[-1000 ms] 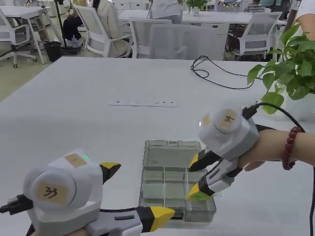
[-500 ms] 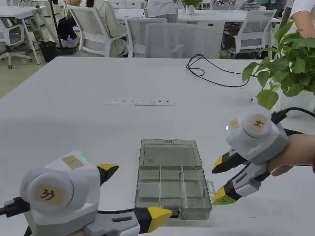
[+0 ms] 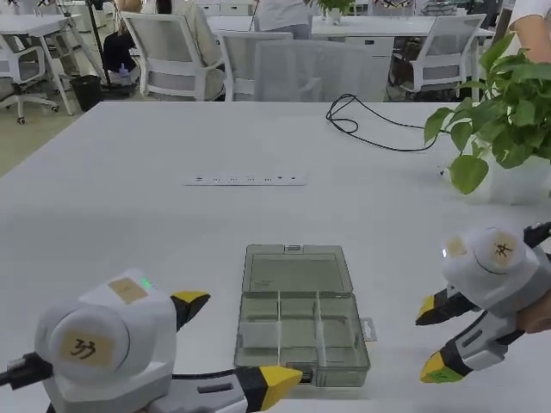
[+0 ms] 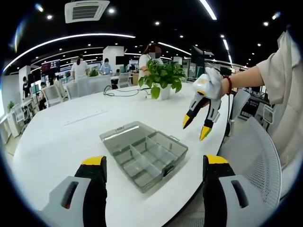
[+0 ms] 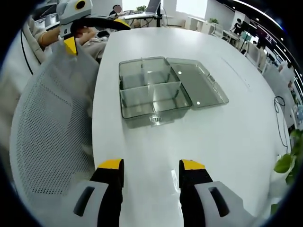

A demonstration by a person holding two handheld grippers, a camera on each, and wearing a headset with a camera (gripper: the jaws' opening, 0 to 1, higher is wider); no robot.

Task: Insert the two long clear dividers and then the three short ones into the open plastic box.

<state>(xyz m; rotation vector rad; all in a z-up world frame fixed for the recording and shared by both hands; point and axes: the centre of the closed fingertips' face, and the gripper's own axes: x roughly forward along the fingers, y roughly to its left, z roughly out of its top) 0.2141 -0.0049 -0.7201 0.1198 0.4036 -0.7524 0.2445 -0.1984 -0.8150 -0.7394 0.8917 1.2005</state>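
**Box open on table, dividers in, both claws apart from it**

Box point(image 3: 303, 368) lies at the near edge of the table point(image 3: 129, 215), with its lid point(image 3: 297, 274) flat behind it and dividers point(image 3: 316, 331) standing inside. The left gripper point(image 3: 250, 337) is just beside its near-left corner, jaws spread and empty. The right gripper point(image 3: 424, 348) is near its right side, likewise spread and empty. Beyond lie a power strip point(image 3: 248, 180), a cable point(image 3: 362, 120), a plant point(image 3: 504, 112) and chairs point(image 3: 258, 64).

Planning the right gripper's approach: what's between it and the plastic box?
Nothing: only bare white table lies between the right gripper and the plastic box. The right gripper view shows it, and the head view agrees.
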